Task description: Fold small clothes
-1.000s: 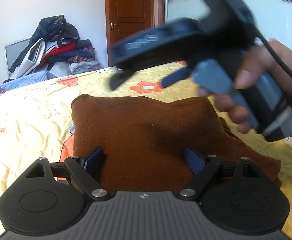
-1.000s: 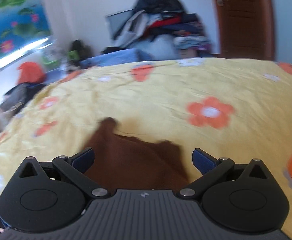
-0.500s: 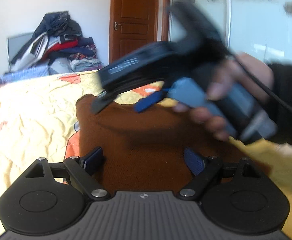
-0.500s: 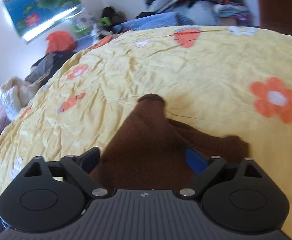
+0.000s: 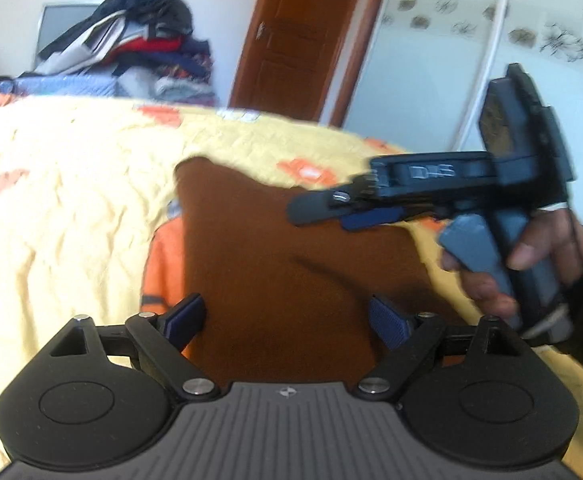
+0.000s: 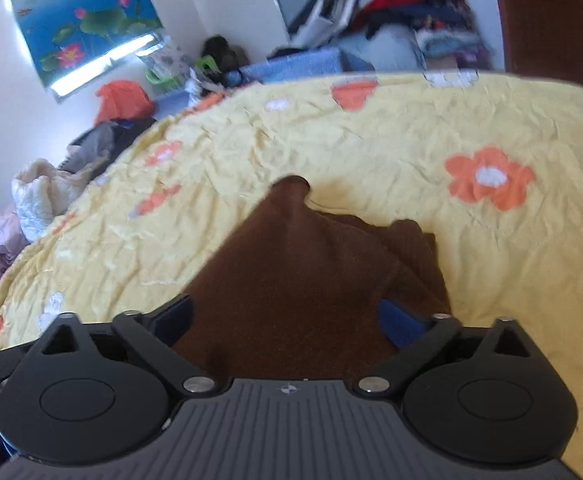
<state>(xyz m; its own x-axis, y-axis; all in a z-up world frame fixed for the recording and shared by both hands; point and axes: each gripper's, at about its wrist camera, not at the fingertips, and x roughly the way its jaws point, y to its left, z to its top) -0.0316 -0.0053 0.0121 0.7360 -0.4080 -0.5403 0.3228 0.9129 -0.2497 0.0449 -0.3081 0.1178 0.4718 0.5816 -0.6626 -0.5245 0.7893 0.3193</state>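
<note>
Two tools hang wide over the brown garment (image 6: 311,276) lying folded on my yellow flowered bed (image 6: 411,128): left tool (image 5: 287,320) empty, right tool (image 6: 287,320) just reopened, gripping nothing.

A home bedroom: a bed under a yellow bedspread (image 6: 371,152) with orange flowers, heaped clothes (image 6: 395,4) against the wall, a wooden door (image 5: 303,36), and a lotus poster (image 6: 79,12).
</note>
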